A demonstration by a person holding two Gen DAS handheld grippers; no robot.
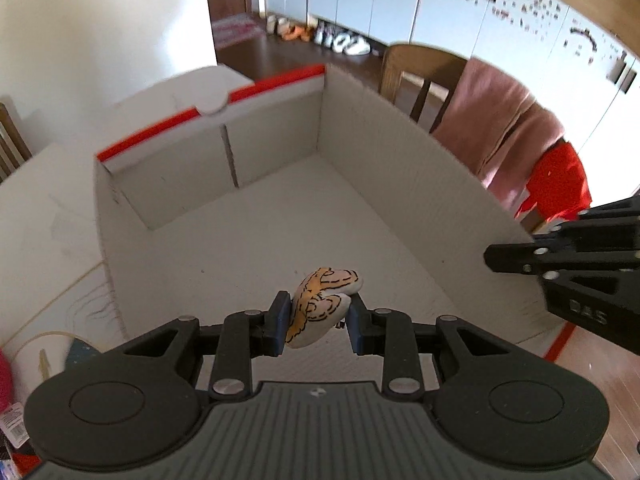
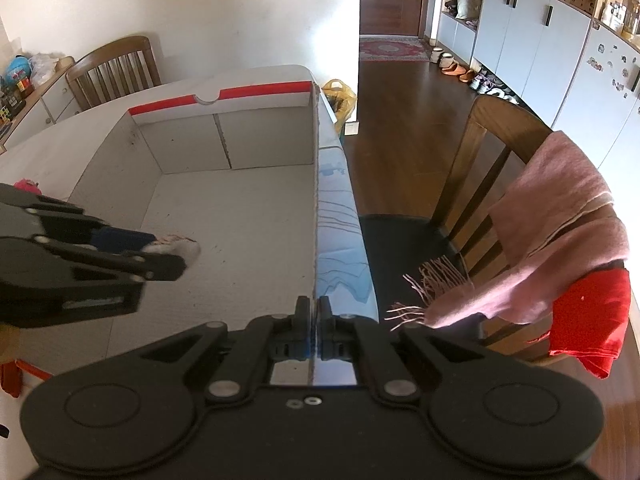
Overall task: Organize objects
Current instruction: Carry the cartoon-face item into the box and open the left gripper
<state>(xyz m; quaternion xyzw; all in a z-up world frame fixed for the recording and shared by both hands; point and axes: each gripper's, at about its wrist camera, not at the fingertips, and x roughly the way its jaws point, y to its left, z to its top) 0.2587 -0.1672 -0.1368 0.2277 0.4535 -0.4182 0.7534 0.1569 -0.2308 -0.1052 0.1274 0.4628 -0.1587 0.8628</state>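
Left claw [image 1: 318, 316] is gripping the small plush toy [image 1: 320, 304] between its pads, hanging it over the near floor of the empty box [image 1: 420, 168]; toy's long axis is running away from the claw, tilted right. Right claw [image 2: 313, 312] is pinching the box's right wall, jaws closed. Toy's underside and the gap to the floor are hidden
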